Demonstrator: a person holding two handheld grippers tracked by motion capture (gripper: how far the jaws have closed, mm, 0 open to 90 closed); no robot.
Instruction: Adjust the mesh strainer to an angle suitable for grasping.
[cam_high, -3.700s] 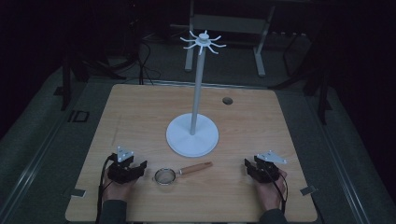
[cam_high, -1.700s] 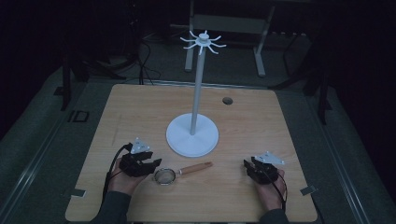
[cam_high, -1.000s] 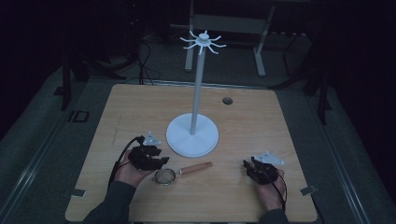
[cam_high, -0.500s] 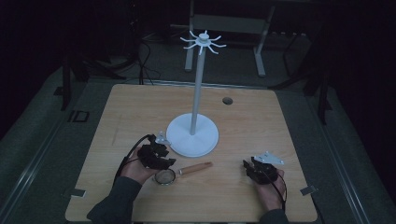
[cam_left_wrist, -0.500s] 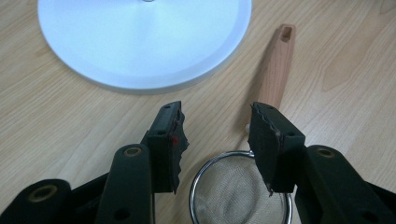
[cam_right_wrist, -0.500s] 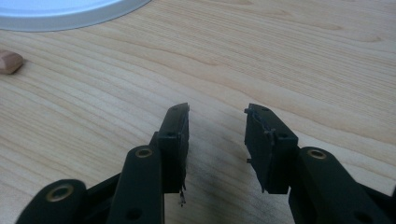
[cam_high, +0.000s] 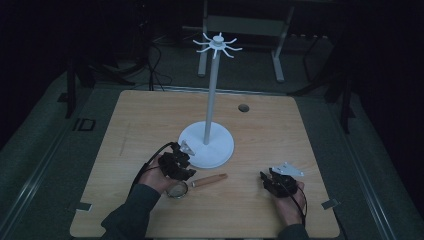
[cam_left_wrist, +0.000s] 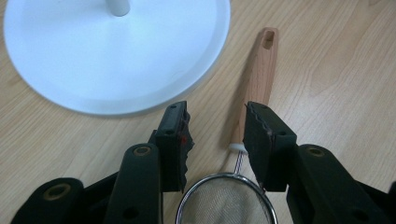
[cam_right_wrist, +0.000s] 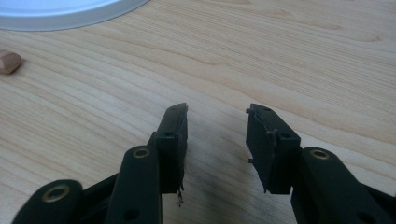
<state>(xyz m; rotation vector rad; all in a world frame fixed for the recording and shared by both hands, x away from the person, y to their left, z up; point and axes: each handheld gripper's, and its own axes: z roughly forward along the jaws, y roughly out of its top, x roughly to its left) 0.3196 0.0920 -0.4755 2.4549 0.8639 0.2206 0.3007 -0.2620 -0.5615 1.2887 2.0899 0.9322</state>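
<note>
A small metal mesh strainer (cam_high: 177, 189) with a wooden handle (cam_high: 210, 180) lies on the wooden table (cam_high: 140, 125) in front of the white stand's round base (cam_high: 220, 150). My left gripper (cam_high: 181, 165) hovers over the strainer, open. In the left gripper view the left gripper (cam_left_wrist: 215, 126) straddles the spot where the wooden handle (cam_left_wrist: 261, 74) meets the strainer's mesh bowl (cam_left_wrist: 226, 200), jaws apart on either side. My right gripper (cam_high: 272, 182) rests near the table's front right, and in the right gripper view the right gripper (cam_right_wrist: 217, 119) is open over bare wood.
The white stand has a tall pole (cam_high: 212, 100) topped by a ring of hooks (cam_high: 217, 45). A small dark hole (cam_high: 243, 107) marks the table at the back right. The stand's base rim (cam_right_wrist: 70, 14) and the handle's tip (cam_right_wrist: 9, 61) edge the right gripper view.
My left gripper has travelled from the table's front left toward the right, arriving over the strainer beside the stand's base. The right gripper has stayed put.
</note>
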